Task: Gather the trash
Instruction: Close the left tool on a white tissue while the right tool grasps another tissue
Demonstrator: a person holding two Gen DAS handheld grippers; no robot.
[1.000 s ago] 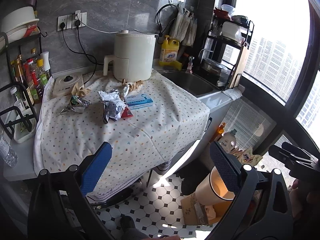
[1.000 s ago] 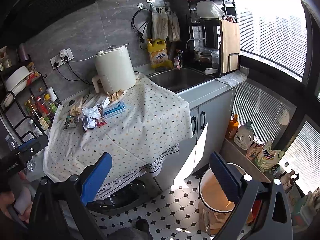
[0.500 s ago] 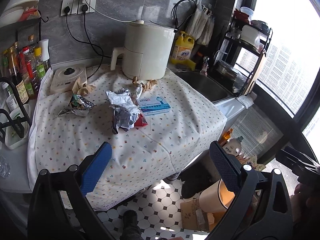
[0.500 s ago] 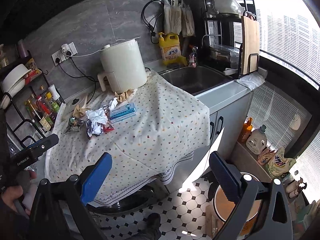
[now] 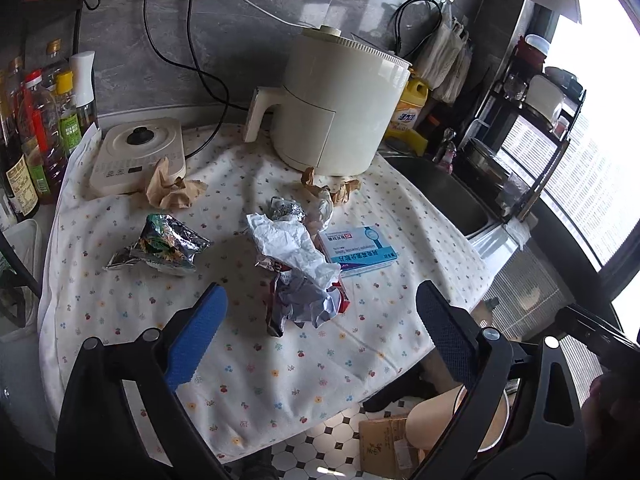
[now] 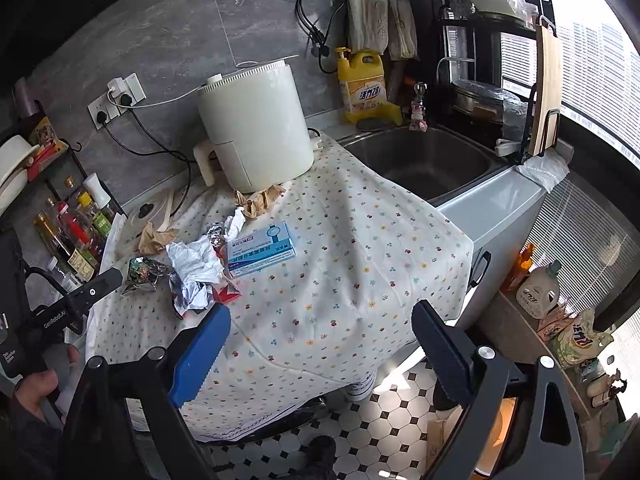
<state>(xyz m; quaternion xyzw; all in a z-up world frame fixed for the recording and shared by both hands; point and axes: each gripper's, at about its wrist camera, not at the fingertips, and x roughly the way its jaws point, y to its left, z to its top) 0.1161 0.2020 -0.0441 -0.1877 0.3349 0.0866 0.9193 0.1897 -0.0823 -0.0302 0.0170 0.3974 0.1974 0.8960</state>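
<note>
Trash lies on a flowered tablecloth: crumpled white paper with a torn wrapper, a foil snack bag, a blue and white box, a foil ball and brown paper scraps. My left gripper is open and empty, just short of the crumpled paper. My right gripper is open and empty over the cloth's front edge, with the paper and box ahead to its left.
A white air fryer stands at the back, a hotplate and sauce bottles at the left. A sink lies to the right. A beige bin and cardboard sit on the tiled floor.
Both grippers have moved forward toward the table, so the trash looks larger and closer. Both stayed open and empty.
</note>
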